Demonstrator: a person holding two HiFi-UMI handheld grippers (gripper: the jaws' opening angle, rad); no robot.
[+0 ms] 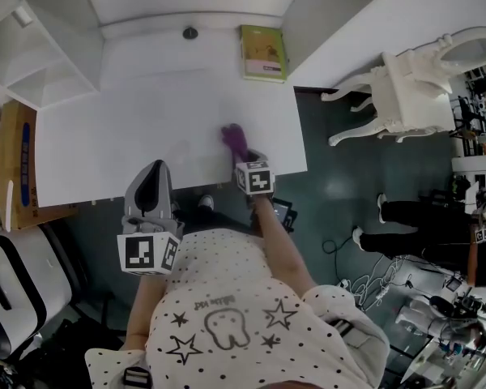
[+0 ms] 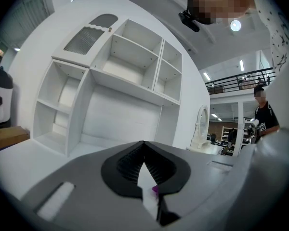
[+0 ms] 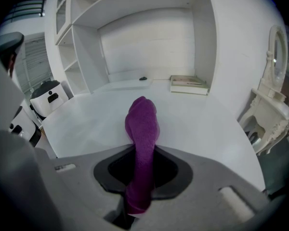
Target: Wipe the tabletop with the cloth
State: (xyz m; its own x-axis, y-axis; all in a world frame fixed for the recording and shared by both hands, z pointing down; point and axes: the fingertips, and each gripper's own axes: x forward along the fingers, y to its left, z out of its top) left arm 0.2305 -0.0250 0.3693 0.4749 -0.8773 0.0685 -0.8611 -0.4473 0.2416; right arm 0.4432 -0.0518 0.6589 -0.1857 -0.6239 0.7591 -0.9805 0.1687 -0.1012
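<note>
A purple cloth point(image 1: 235, 140) sticks out of my right gripper point(image 1: 245, 159), whose jaws are shut on it, over the white tabletop point(image 1: 138, 136) near its front right corner. In the right gripper view the cloth point(image 3: 142, 129) runs forward from between the jaws and rests folded on the tabletop point(image 3: 202, 124). My left gripper point(image 1: 151, 186) hangs at the table's front edge, off the cloth, with its jaws shut and nothing held. The left gripper view shows the closed jaws point(image 2: 145, 170) pointing at the white shelf unit point(image 2: 111, 81).
A green book point(image 1: 263, 53) lies at the back right of the desk, and a small dark knob point(image 1: 190, 32) sits at the back. White shelves point(image 1: 49, 31) stand on the left. A cardboard box point(image 1: 18, 164) is at the left, an ornate white chair point(image 1: 405, 87) to the right.
</note>
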